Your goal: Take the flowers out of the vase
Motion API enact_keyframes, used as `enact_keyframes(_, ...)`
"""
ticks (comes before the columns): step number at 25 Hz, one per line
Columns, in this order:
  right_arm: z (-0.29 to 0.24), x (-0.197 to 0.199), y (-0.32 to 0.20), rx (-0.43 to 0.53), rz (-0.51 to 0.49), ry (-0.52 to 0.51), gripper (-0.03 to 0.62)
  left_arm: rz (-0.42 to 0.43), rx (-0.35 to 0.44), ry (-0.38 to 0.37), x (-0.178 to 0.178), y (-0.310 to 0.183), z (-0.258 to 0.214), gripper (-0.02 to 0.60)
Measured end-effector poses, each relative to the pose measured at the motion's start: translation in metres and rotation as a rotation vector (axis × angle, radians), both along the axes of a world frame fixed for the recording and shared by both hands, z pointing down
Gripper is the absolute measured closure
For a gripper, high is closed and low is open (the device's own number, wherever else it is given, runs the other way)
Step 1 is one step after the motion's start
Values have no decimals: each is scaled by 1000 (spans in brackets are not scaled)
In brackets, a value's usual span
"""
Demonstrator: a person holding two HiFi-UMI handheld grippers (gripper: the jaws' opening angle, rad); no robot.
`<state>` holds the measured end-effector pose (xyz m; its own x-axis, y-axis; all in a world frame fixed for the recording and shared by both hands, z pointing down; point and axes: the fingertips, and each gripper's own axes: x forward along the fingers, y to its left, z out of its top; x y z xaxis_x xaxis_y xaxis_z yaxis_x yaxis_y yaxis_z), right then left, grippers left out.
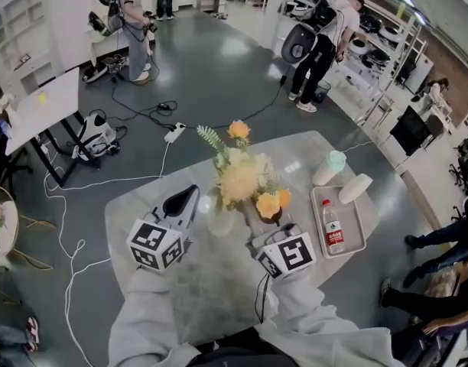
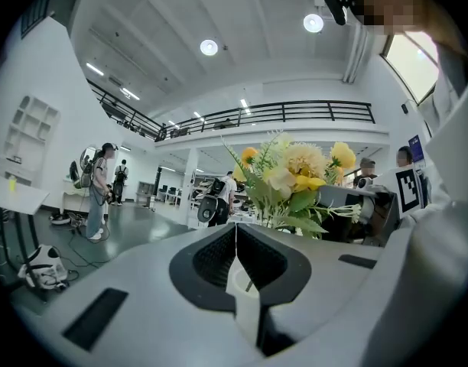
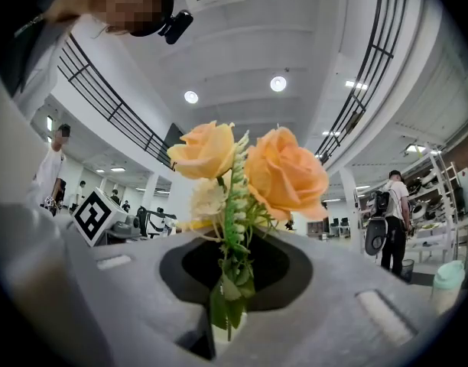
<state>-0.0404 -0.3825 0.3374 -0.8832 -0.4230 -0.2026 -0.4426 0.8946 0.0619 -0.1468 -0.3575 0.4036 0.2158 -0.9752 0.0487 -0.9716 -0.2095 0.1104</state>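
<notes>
A pale vase (image 1: 221, 222) stands on the grey marbled table (image 1: 138, 201). Above it is a bunch of cream and yellow flowers (image 1: 240, 176) with a fern sprig and an orange bloom on top. My left gripper (image 1: 190, 195) is just left of it, jaws closed to a slit (image 2: 235, 243) with a thin stem showing in it; the bunch (image 2: 295, 176) rises right behind the jaws. My right gripper (image 1: 268, 219) is shut on the leafy stems of two orange roses (image 3: 284, 170), held right of the vase (image 1: 271, 203).
A tray (image 1: 358, 239) with a water bottle (image 1: 333, 228) lies at the table's right. A mint-topped cup (image 1: 328, 167) and a white cup (image 1: 355, 187) stand behind it. A power strip (image 1: 175, 132) and cables lie on the floor beyond. People stand farther off.
</notes>
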Motion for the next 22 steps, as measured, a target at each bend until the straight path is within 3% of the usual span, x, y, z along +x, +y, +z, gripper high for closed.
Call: enact_keyframes(22,-81,26,49,96,19,-108,540,18,169,-29,12,48,-89,575)
